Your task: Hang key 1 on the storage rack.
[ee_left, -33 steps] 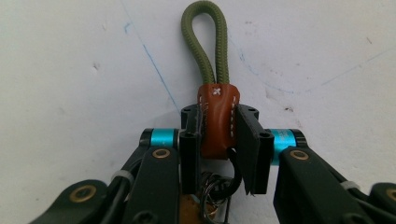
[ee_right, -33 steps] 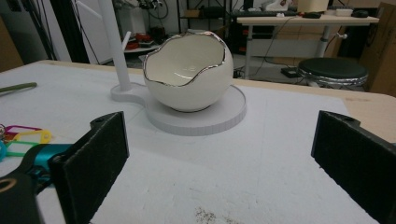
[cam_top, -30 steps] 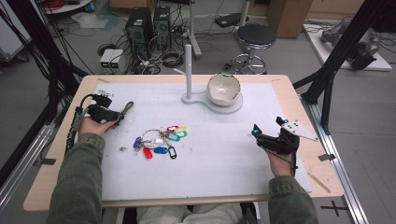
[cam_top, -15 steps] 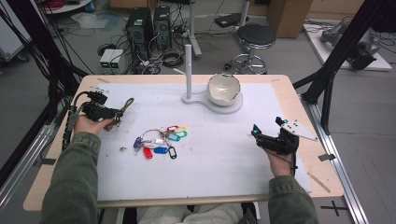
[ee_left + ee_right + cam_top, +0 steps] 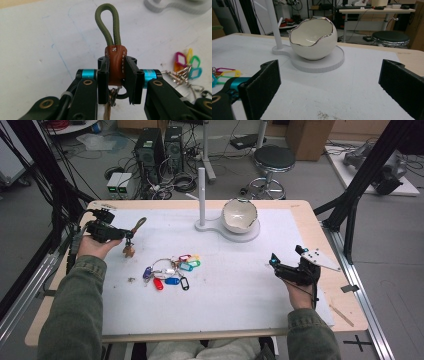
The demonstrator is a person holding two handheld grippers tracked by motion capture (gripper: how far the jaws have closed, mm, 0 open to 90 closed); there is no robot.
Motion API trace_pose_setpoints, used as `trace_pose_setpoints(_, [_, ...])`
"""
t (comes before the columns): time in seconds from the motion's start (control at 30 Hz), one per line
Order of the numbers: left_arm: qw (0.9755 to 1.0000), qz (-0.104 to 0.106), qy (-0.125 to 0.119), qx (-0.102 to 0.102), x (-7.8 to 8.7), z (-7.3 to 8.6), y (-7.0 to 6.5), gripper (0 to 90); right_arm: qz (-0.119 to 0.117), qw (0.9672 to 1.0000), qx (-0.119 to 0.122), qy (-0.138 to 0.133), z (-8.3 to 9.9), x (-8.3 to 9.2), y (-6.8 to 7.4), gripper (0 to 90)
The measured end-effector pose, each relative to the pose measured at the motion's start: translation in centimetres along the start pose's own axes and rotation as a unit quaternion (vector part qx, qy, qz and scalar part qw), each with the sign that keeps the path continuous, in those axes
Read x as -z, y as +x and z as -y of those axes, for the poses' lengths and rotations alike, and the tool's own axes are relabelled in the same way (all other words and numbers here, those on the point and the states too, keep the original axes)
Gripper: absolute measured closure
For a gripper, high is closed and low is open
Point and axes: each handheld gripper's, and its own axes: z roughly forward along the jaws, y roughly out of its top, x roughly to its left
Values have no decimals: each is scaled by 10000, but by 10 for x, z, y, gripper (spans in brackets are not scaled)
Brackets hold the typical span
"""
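A: Since the earlier frame, left gripper has lifted higher, left of the bowl, pinching the keychain by its leather sleeve. Keep the pinch firm; cord loop free for the post.

B: Right gripper spread, idle. Bowl looks empty; key tags lie on the table.

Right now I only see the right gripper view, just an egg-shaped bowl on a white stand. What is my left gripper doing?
Observer: The left gripper is shut on a brown leather keychain.
Operator: Is it off the table?
Observer: Yes, in the high view the keychain hangs from the jaws above the white mat.
Operator: What's on its far end?
Observer: A green cord loop sticks out past the jaws.
Operator: Anything lying nearby?
Observer: A bunch of coloured key tags lies on the mat beside it.
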Motion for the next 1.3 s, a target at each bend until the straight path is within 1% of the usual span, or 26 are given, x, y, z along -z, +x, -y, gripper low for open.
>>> trace_pose_setpoints(0.03, [10000,14,-31,57,0,-2,-1,740,0,10000,-1,-1,0,0,0,30])
trace_pose_setpoints(0.1, [9999,-44,-48,84,1,-5,-4,740,-1,10000,-3,2,0,0,0,30])
trace_pose_setpoints(0.13, [9999,-26,-49,110,2,-7,-5,741,1,10000,-8,2,0,0,0,30])
trace_pose_setpoints(0.23, [9999,-62,-71,122,2,-12,-10,741,-1,10000,-4,1,0,0,0,30])
trace_pose_setpoints(0.3, [9998,-11,-135,165,3,-16,-13,741,0,10000,-2,5,0,0,0,30])
trace_pose_setpoints(0.4, [9997,-21,-174,166,4,-22,-20,741,-1,10000,11,12,0,0,0,30])
trace_pose_setpoints(0.43, [9997,-8,-190,135,5,-24,-21,741,-1,10000,11,12,0,0,0,30])
trace_pose_setpoints(0.47, [9996,24,-241,176,5,-26,-24,741,3,10000,30,17,0,-1,0,30])
trace_pose_setpoints(0.57, [9995,-12,-243,177,8,-31,-29,741,-13,10000,36,39,0,-1,0,30])
trace_pose_setpoints(0.63, [9992,48,-313,229,10,-34,-31,741,-1,10000,27,32,0,-1,0,30])
trace_pose_setpoints(0.7, [9990,76,-370,226,11,-37,-33,741,-7,10000,18,20,0,0,0,30])
trace_pose_setpoints(0.8, [9992,57,-361,145,12,-43,-37,741,3,10000,19,35,0,-1,0,30])
trace_pose_setpoints(0.87, [9992,45,-383,131,12,-46,-40,741,-7,10000,48,55,0,-1,0,31])
trace_pose_setpoints(0.93, [9991,-31,-413,42,13,-49,-43,741,-9,10000,71,64,1,-2,0,30])
trace_pose_setpoints(1.0, [9990,-58,-453,14,13,-54,-45,741,-12,10000,72,60,1,-2,0,30])
trace_pose_setpoints(1.1, [9988,-41,-479,11,13,-57,-46,741,-13,10000,81,53,0,-2,0,30])
trace_pose_setpoints(1.13, [9988,-63,-485,-20,12,-60,-48,741,-19,10000,38,84,1,-1,0,30])
trace_pose_setpoints(1.2, [9988,-46,-483,-15,11,-62,-48,741,-20,9999,62,77,1,-1,-1,30])
trace_pose_setpoints(1.23, [9988,-42,-497,-12,10,-63,-49,741,-37,9999,30,100,1,-1,0,31])
trace_pose_setpoints(1.3, [9987,-72,-508,-77,9,-66,-51,741,-39,9999,34,101,1,-1,0,31])
